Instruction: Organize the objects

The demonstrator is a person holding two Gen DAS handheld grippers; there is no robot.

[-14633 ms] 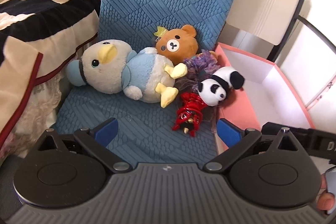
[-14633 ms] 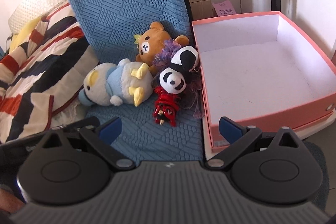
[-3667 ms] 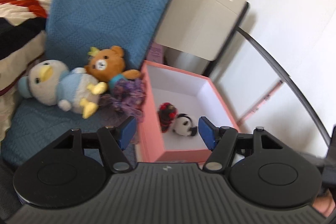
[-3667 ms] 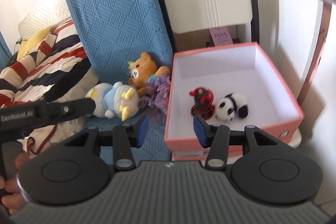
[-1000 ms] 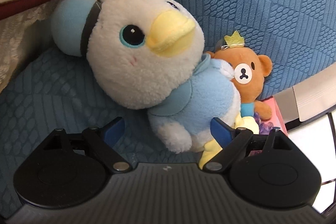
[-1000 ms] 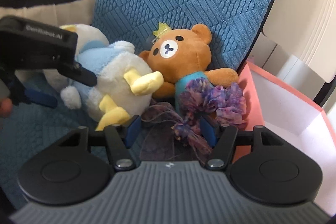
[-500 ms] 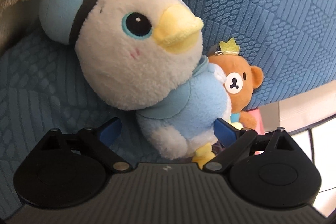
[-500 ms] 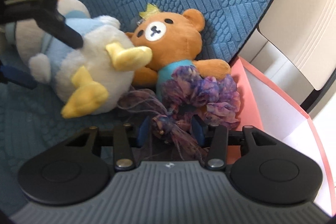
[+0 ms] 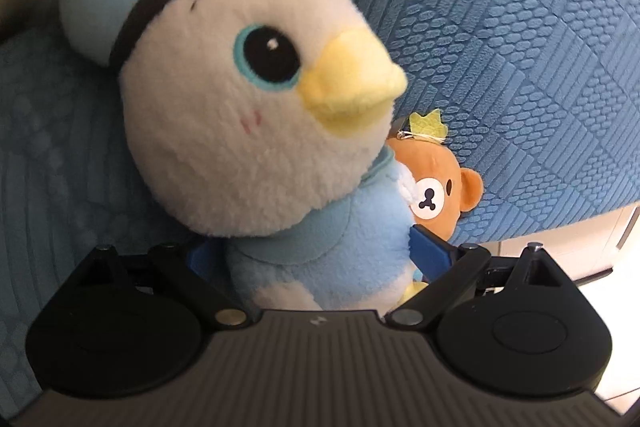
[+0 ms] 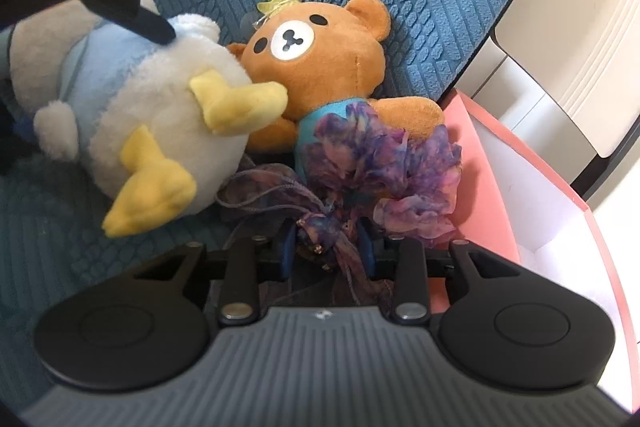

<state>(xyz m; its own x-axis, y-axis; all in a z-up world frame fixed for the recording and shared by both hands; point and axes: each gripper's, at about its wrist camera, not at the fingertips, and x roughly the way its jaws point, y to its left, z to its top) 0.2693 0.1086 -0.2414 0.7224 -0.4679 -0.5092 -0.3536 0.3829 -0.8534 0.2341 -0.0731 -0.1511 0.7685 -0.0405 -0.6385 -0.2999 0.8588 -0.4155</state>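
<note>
The left gripper [image 9: 316, 253] straddles the penguin plush [image 9: 256, 131] at frame centre, its fingers spread wide on either side of the pale blue body, the pads not yet pressing; the right gripper [image 10: 328, 253], low in its frame, has just been closing on the purple fabric bundle [image 10: 376, 171] and the blue pads now pinch its knotted stem; the pink box [image 10: 486, 183] waits at the right edge; best to squeeze the plush low on its torso, and lift the bundle clear of the bear [image 10: 320, 67] so no threads snag.
</note>
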